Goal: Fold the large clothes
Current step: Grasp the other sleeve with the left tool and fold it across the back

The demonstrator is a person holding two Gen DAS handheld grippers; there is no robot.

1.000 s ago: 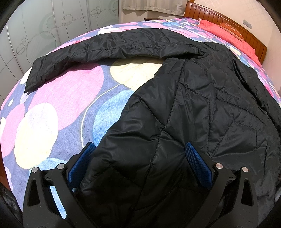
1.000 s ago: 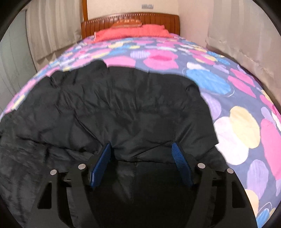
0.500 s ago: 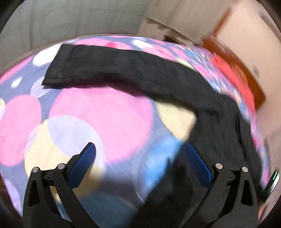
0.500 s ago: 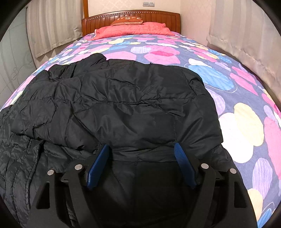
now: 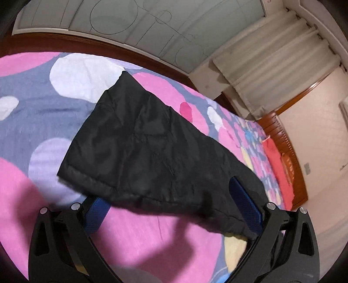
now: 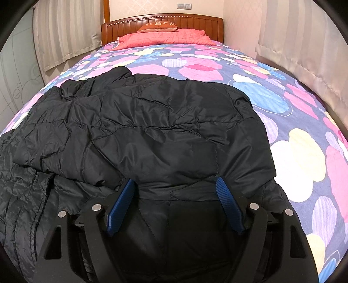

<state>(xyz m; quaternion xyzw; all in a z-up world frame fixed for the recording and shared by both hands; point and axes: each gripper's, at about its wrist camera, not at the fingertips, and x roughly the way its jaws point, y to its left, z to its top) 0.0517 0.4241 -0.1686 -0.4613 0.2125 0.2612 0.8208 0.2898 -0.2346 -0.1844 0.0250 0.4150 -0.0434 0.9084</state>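
**Jacket position and tongs status**

One black quilted jacket lies on the bed, body bunched in folds toward the foot end. One sleeve extends flat across the flowered bedcover; its cuff points toward the bed's side rail.

Left tongs: jaws wide apart, nothing gripped. The sleeve lies beyond and between the two blue pads, its hem overlapping the left pad's tip in view.

Right tongs: jaws wide apart over the jacket body, fabric between them, not clamped.

Surroundings: one wooden headboard, one red pillow, curtains on both sides.
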